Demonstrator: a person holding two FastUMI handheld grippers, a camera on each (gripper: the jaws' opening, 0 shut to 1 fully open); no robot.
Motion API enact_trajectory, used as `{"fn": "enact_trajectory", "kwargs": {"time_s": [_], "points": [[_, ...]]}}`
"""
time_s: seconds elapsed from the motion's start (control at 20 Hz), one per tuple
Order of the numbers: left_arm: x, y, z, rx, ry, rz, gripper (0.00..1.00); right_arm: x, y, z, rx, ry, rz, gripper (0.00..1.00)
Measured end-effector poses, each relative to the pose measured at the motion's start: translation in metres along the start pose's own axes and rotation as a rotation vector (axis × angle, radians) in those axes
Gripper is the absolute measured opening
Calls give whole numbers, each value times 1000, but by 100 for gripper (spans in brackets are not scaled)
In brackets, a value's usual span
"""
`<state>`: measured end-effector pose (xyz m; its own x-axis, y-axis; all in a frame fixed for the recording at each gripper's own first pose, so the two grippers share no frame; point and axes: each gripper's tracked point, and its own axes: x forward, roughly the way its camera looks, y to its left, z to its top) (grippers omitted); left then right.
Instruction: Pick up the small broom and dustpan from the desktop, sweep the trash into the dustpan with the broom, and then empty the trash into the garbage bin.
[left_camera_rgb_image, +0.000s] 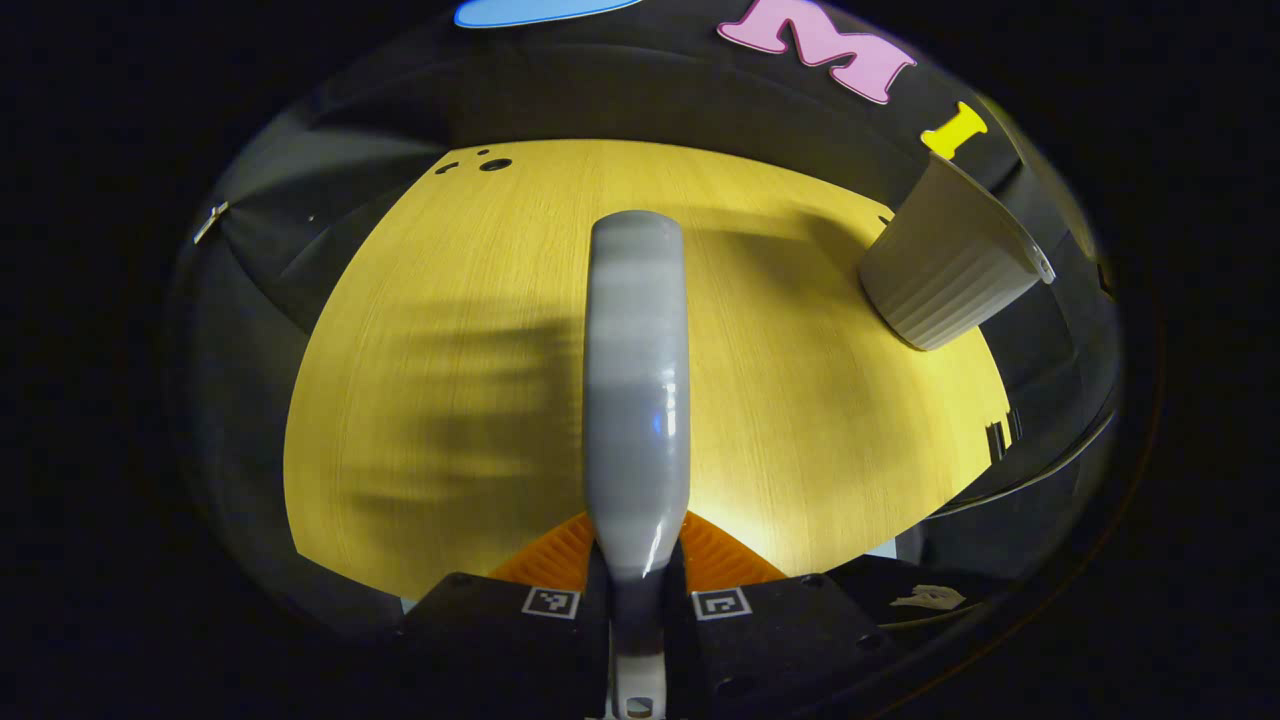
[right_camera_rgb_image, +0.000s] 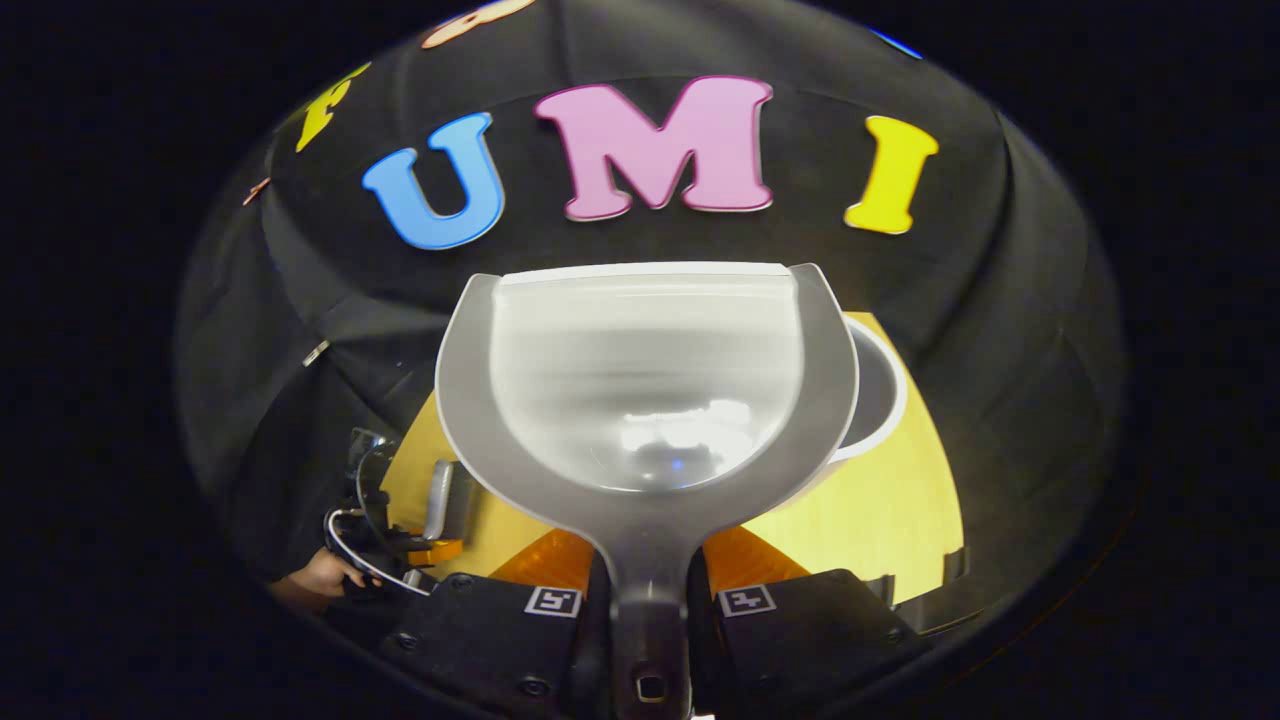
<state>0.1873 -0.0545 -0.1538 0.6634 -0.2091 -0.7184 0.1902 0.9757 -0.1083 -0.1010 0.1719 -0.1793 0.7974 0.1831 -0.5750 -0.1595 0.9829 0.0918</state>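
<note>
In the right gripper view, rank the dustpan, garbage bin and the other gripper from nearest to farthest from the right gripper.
1. dustpan: held in the right gripper, straight ahead.
2. left gripper: low on the left, over the table.
3. garbage bin: behind the dustpan's right edge, probably farther than the left gripper, though close to call.

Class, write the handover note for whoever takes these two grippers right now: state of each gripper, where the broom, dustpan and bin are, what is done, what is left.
Left gripper: shut on the broom, held above the desktop.
Right gripper: shut on the dustpan handle, pan raised next to the garbage bin.
The bin stands at the desk's far right corner in the left gripper view.
Done: both tools picked up; no trash shows on the visible desktop, and the pan looks empty.
Left: judging by this, confirm the trash went into the bin, then put the tools down.
</note>
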Motion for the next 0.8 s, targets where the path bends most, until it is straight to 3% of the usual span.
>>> {"fn": "enact_trajectory", "kwargs": {"time_s": [0.05, 0.3, 0.35, 0.55, 0.8], "points": [[2, 4, 0, -6, 2, 6, 23, 8, 15, -8, -9, 22, 28, 34], [11, 17, 6, -15, 10, 35, 30, 79, 60, -74, 1, 194, 103, 35], [13, 20, 7, -12, 15, 40, 27, 92, 63, -89, 16, 236, 107, 35], [24, 25, 13, -11, 39, 55, 27, 136, 57, -154, 22, 361, 69, 35], [35, 28, 12, -4, 95, 85, 27, 186, 52, -199, 90, 444, 11, 35]]}}
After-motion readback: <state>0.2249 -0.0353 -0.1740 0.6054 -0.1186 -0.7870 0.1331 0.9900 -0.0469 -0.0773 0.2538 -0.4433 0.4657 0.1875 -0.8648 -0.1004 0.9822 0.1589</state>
